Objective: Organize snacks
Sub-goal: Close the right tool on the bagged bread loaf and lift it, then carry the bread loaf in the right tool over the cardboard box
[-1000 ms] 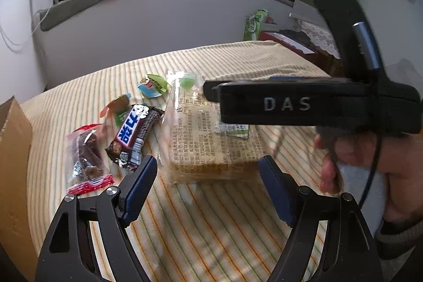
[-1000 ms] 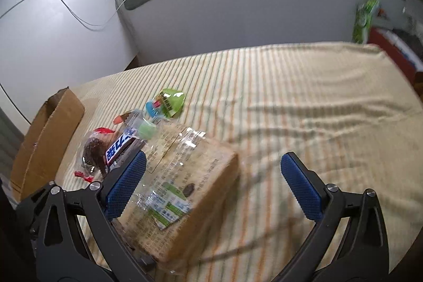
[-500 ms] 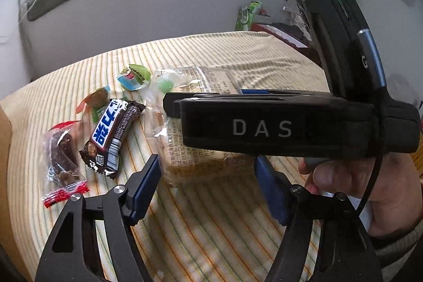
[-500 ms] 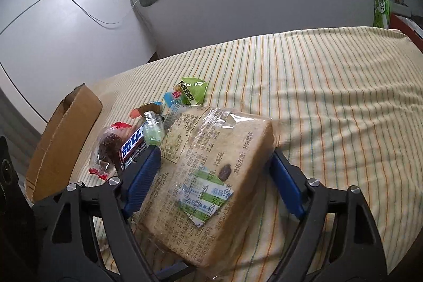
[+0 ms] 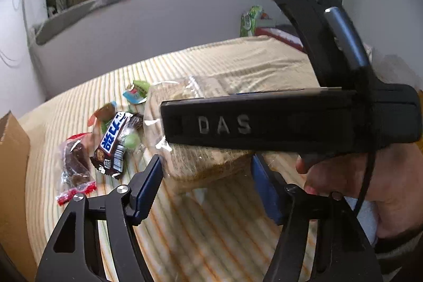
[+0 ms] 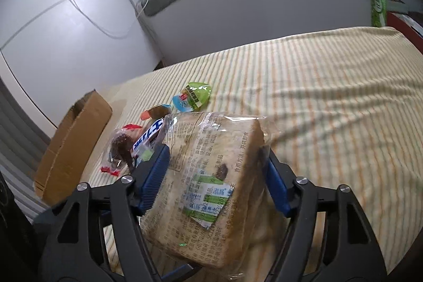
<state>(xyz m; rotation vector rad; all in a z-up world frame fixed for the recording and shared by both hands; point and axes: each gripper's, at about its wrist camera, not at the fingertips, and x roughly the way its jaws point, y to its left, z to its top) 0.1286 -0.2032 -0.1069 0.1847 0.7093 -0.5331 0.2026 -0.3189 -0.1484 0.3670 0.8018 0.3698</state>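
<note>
Plastic-wrapped bread pack (image 6: 211, 176) between closing right claw (image 6: 215, 173) pads.

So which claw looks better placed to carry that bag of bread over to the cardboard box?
Probably the right claw: its closing blue pads already flank the bread bag. The left claw, also closing, only reaches the bag's near end. The cardboard box lies to the left.

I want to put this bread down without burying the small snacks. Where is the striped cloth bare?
Bare: the wide stretch of striped cloth right of the bagged bread, out to the far edge. Crowded: the strip between bread and cardboard box, where the chocolate bar, red-ended packet and green jelly cup lie.
</note>
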